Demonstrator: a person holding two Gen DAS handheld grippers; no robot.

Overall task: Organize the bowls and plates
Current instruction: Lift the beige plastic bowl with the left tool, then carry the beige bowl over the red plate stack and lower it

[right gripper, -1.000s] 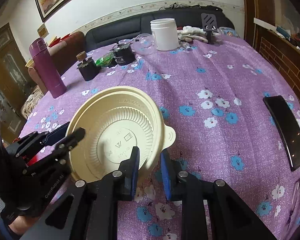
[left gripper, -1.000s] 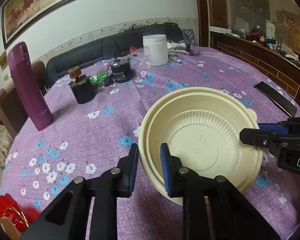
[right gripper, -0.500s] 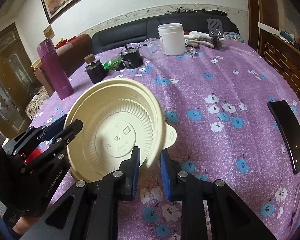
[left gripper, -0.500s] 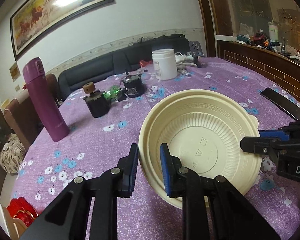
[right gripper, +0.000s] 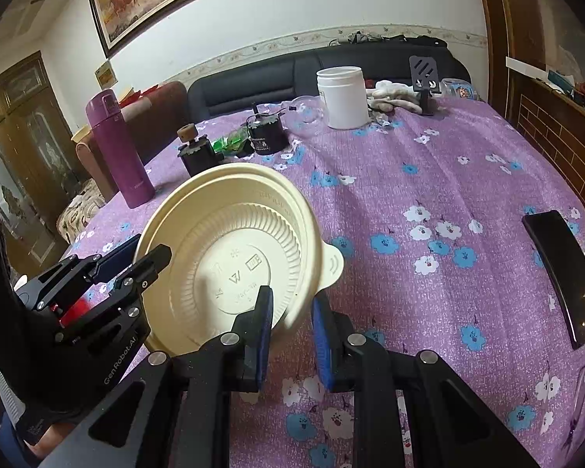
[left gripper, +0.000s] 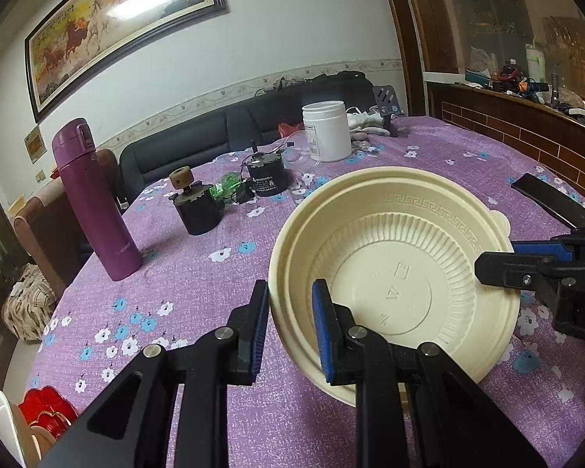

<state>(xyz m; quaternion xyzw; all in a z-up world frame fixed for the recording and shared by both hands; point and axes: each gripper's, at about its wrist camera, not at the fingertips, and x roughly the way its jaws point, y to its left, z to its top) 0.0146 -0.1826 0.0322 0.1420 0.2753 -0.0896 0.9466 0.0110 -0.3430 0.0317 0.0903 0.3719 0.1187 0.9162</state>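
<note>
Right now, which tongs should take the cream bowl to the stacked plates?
Left, probably. The stacked plates lie off the cream bowl's left side, nearest the left tongs; the right tongs clamp the opposite rim.

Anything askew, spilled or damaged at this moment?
Only the cream ribbed plastic bowl looks askew: it is tipped steeply, its inside facing both cameras, with the left gripper and right gripper each straddling its rim. No spill or damage is visible on the purple floral tablecloth.

cream bowl (left gripper: 394, 273), purple floral tablecloth (left gripper: 199, 273)
</note>
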